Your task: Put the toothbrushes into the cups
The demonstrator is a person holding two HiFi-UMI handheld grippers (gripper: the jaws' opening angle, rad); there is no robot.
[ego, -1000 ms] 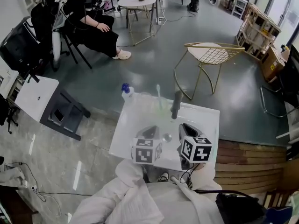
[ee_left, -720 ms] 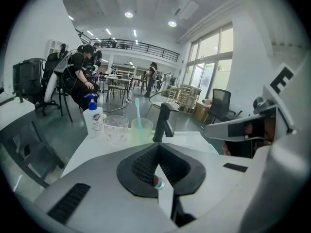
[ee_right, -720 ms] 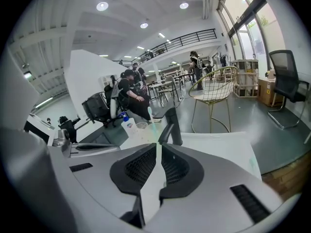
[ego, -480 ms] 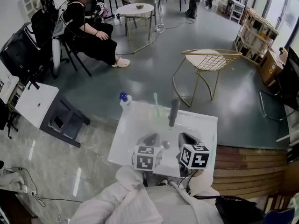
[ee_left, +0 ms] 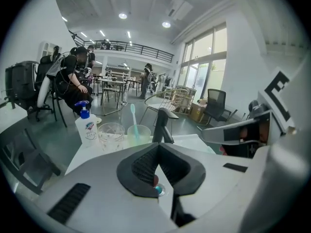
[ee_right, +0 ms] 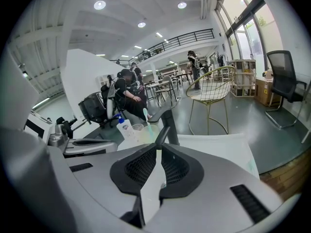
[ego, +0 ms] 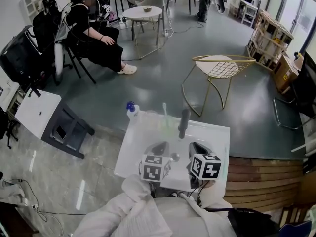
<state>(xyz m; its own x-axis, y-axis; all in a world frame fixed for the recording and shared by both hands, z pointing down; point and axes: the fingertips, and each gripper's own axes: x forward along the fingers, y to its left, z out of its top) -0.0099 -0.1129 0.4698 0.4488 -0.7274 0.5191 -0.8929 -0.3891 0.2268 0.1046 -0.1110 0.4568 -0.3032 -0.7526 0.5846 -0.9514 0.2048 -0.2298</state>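
Translucent green cup [ee_left: 139,136] holding a pale blue toothbrush [ee_left: 132,114], left gripper [ee_left: 158,147] before the cup, jaws pressed together, right gripper [ee_right: 156,147] likewise, jaws pinching a dark-tipped toothbrush [ee_right: 163,134].

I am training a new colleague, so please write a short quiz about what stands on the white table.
1. True or false: the green cup holds a toothbrush.
2. How many cups stand on the table?
3. What stands beside the clear cup, on the side away from the green cup? A kettle, B pump bottle, C plate.
Key: 1 true; 2 two; 3 B.
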